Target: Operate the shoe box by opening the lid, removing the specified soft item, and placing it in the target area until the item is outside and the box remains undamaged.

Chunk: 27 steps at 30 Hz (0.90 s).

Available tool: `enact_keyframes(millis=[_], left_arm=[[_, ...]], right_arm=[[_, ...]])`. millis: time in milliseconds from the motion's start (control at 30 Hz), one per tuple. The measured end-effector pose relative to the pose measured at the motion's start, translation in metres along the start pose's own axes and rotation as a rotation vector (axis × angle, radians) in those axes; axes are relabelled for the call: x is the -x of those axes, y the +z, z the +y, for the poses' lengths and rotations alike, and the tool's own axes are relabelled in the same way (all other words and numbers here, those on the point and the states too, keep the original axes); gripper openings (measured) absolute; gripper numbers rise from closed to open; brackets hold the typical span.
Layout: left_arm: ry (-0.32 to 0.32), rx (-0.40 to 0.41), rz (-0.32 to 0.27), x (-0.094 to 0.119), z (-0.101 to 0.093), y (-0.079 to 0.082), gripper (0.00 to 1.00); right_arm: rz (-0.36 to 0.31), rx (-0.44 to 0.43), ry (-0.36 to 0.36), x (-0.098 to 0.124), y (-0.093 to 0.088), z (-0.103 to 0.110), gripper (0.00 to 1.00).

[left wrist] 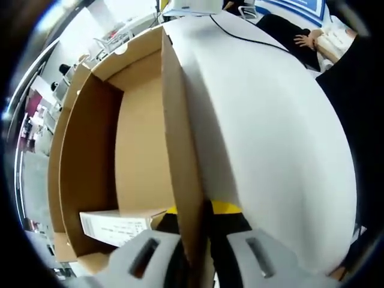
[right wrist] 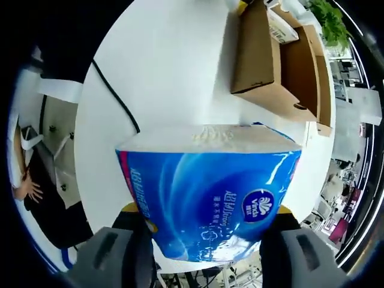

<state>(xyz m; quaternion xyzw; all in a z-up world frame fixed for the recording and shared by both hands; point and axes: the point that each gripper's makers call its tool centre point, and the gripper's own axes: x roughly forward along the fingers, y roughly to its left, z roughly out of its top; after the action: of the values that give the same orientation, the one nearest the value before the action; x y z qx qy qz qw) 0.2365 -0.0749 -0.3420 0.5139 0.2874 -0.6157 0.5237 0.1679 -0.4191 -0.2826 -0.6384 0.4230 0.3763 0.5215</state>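
One blue tissue pack (right wrist: 210,192), white-topped, glossy.

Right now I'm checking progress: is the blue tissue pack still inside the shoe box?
No, the right claw holds the blue tissue pack above the white table, apart from the shoe box.

white table (left wrist: 270,120) with a black cable (right wrist: 114,96) across it — green plant (right wrist: 327,21) beyond its edge.
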Motion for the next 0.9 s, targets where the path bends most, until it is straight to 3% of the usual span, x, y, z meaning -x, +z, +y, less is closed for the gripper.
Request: enact_keyframes(millis=[267, 900], left_arm=[[0.000, -0.002, -0.002, -0.002, 0.006, -0.002, 0.05], [0.003, -0.006, 0.003, -0.002, 0.009, -0.004, 0.05]], right_arm=[[-0.013, -0.038, 0.017, -0.015, 0.001, -0.001, 0.72], [-0.055, -0.079, 0.072, -0.043, 0.024, -0.004, 0.72]])
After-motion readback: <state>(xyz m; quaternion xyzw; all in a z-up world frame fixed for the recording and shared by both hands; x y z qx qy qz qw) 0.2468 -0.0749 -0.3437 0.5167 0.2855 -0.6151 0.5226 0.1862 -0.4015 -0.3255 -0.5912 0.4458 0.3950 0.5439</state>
